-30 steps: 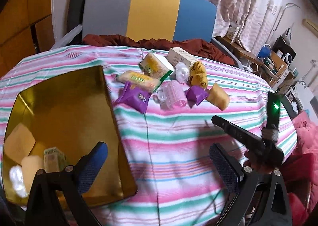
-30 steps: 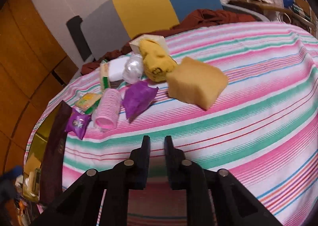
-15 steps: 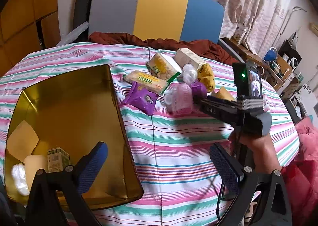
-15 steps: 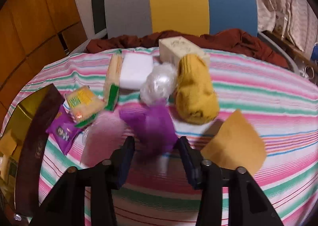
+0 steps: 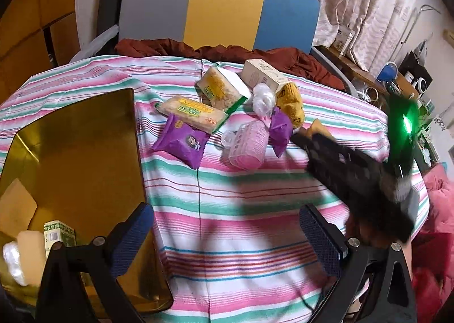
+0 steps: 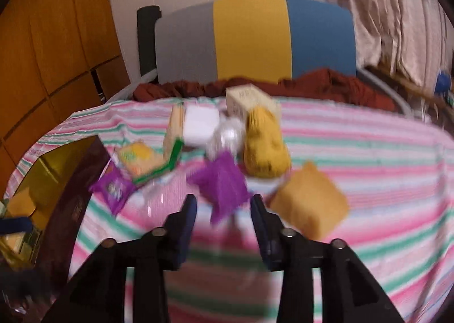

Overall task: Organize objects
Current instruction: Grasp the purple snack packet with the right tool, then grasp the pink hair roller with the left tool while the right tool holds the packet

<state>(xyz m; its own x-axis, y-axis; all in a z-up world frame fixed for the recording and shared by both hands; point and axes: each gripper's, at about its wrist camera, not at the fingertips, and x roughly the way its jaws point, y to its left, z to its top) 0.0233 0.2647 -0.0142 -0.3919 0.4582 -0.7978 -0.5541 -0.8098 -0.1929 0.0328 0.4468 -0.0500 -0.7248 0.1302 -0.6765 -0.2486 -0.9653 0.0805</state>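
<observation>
On striped tablecloth: right-wrist view motion-blurred, wrapper print unreadable. My right gripper jaws opening, small purple packet just ahead between fingertips, pads not pressing. My left gripper wide open, empty, over gold tin edge. Tin contents partly cut off.

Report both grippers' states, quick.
Left gripper: open, holding nothing.
Right gripper: jaws opening, empty, aimed at the small purple packet.
</observation>
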